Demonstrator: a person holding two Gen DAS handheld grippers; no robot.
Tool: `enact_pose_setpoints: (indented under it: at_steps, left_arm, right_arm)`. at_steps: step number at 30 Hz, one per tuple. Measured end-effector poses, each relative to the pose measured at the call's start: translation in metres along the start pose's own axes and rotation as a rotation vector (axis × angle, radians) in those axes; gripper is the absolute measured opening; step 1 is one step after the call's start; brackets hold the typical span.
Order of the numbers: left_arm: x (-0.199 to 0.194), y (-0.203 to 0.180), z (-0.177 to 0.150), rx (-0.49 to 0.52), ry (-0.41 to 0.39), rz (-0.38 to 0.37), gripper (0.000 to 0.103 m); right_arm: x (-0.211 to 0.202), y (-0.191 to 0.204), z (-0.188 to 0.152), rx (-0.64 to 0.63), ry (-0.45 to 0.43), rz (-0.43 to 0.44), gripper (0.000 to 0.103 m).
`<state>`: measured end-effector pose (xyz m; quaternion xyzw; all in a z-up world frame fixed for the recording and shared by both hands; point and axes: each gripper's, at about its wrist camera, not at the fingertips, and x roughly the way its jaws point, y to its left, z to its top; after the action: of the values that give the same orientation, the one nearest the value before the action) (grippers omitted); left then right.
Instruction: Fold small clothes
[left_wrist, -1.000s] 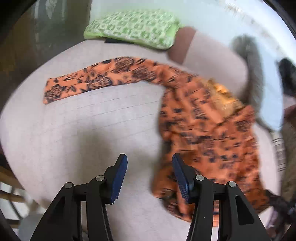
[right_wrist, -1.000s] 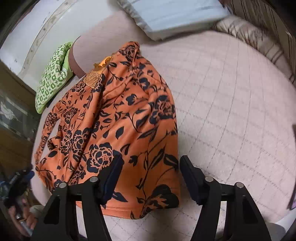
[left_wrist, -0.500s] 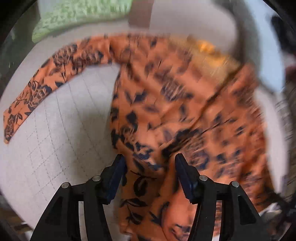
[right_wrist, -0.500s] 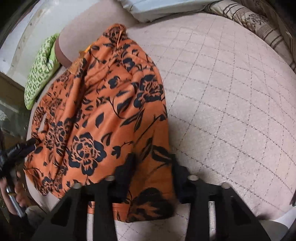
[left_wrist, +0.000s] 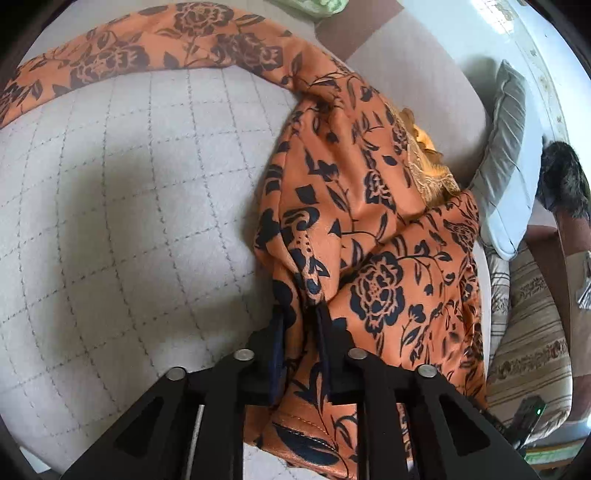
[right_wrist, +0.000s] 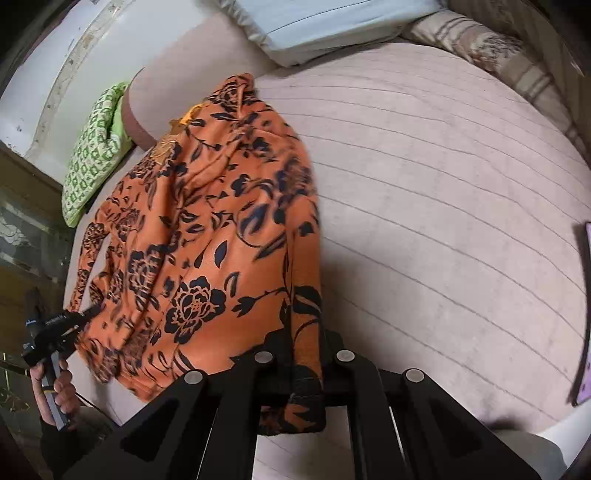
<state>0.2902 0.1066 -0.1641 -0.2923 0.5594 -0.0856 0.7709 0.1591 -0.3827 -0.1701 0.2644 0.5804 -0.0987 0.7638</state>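
Both tongs pinch the orange flowery top.
The left tongs (left_wrist: 300, 332) and right tongs (right_wrist: 306, 350) have just squeezed shut on the top (right_wrist: 207, 236), which lies on the bed (right_wrist: 443, 184); no writing can be read.

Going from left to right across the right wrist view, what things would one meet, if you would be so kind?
Left gripper held in a hand → green patterned cushion → orange floral garment → right gripper, shut on the garment's hem → bare quilted cover → purple thing at the edge.

Both grippers' jaws have just closed, pointing downward.
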Motion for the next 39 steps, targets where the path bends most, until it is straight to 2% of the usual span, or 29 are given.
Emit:
enact_pose_setpoints:
  at_steps: [1,3,4,5,6,9,11,13,15,17,19,20,21,22,23,24,25,26,27,28,29,30,31,34,35,36,37,38,39]
  left_arm:
    - [0.003,0.002,0.0,0.004,0.001,0.014,0.029]
    - [0.008,-0.002,-0.002,0.044,-0.018,0.073,0.032]
    - [0.012,-0.002,-0.001,0.066,-0.022,0.082,0.016]
    - [0.01,-0.003,-0.004,0.059,-0.013,0.06,0.011]
    - [0.006,0.0,-0.005,0.044,-0.019,0.043,0.01]
    - [-0.021,0.006,-0.015,0.035,-0.039,0.033,0.007]
    - [-0.046,0.007,-0.028,0.08,-0.043,0.004,0.007]
    - [-0.062,0.012,-0.037,0.123,-0.051,0.032,0.003]
    - [-0.063,0.024,-0.039,0.123,-0.046,0.11,0.001]
    - [-0.052,0.037,-0.033,0.063,-0.031,0.189,0.0]
    - [-0.038,0.036,-0.029,0.075,-0.041,0.35,0.0]
    - [-0.031,0.034,-0.029,0.079,-0.05,0.39,0.0]
    - [-0.026,0.032,-0.029,0.09,-0.052,0.372,0.0]
    - [-0.022,0.028,-0.03,0.113,-0.049,0.32,0.002]
    - [-0.021,0.023,-0.029,0.129,-0.052,0.278,0.004]
    - [-0.018,0.017,-0.031,0.15,-0.057,0.238,0.009]
    - [-0.016,0.014,-0.034,0.171,-0.054,0.224,0.022]
    - [-0.012,0.011,-0.034,0.188,-0.052,0.23,0.03]
    - [-0.017,0.015,-0.036,0.195,-0.06,0.234,0.044]
    - [-0.019,0.017,-0.036,0.195,-0.068,0.233,0.048]
    - [-0.017,0.015,-0.036,0.189,-0.068,0.22,0.048]
    - [-0.014,0.014,-0.035,0.184,-0.058,0.199,0.048]
    - [-0.01,0.015,-0.033,0.183,-0.045,0.197,0.048]
    - [-0.004,0.008,-0.036,0.181,0.021,0.235,0.043]
    - [0.001,0.01,-0.032,0.145,0.044,0.227,0.039]
    - [0.006,0.013,-0.03,0.125,0.043,0.238,0.028]
    - [0.005,0.014,-0.03,0.125,0.032,0.258,0.01]
    - [0.001,0.016,-0.03,0.12,0.029,0.243,0.008]
    - [-0.004,0.021,-0.029,0.092,0.028,0.194,0.006]
  right_arm:
    - [0.001,-0.001,-0.002,0.003,0.003,-0.01,0.005]
    - [0.006,0.007,-0.003,-0.033,0.01,-0.052,0.005]
    - [0.012,0.013,-0.004,-0.062,0.017,-0.088,0.005]
    - [0.017,0.018,-0.003,-0.076,0.022,-0.119,0.005]
    - [0.015,0.018,-0.004,-0.074,0.019,-0.128,0.005]
    - [-0.01,0.009,-0.008,-0.039,-0.025,-0.083,0.004]
    - [-0.03,0.003,-0.015,-0.026,-0.036,-0.048,0.004]
    - [-0.049,0.005,-0.024,-0.062,-0.042,-0.075,0.004]
    - [-0.058,0.007,-0.03,-0.083,-0.028,-0.088,0.004]
    - [-0.05,0.005,-0.027,-0.075,-0.011,-0.133,0.004]
    - [-0.017,0.006,-0.023,-0.089,0.086,-0.213,0.005]
    - [-0.002,0.005,-0.023,-0.076,0.129,-0.228,0.006]
    - [0.005,0.006,-0.024,-0.076,0.149,-0.239,0.007]
    - [0.009,0.01,-0.023,-0.091,0.155,-0.254,0.012]
    - [0.005,0.015,-0.023,-0.111,0.128,-0.28,0.012]
    - [0.0,0.017,-0.023,-0.112,0.1,-0.296,0.023]
    - [-0.011,0.02,-0.023,-0.115,0.051,-0.304,0.033]
    - [-0.023,0.023,-0.023,-0.12,-0.003,-0.312,0.035]
    - [-0.033,0.026,-0.024,-0.122,-0.039,-0.317,0.038]
    - [-0.046,0.032,-0.025,-0.128,-0.094,-0.313,0.045]
    - [-0.059,0.039,-0.025,-0.142,-0.144,-0.292,0.05]
    - [-0.066,0.047,-0.025,-0.154,-0.172,-0.27,0.06]
    - [-0.072,0.055,-0.025,-0.167,-0.192,-0.237,0.065]
    - [-0.077,0.077,-0.021,-0.196,-0.197,-0.11,0.065]
    - [-0.073,0.087,-0.018,-0.203,-0.19,-0.061,0.065]
    - [-0.069,0.093,-0.018,-0.207,-0.181,-0.036,0.065]
    - [-0.06,0.105,-0.019,-0.213,-0.162,-0.007,0.065]
    - [-0.051,0.117,-0.018,-0.228,-0.141,0.032,0.065]
    - [-0.048,0.126,-0.026,-0.241,-0.138,0.056,0.065]
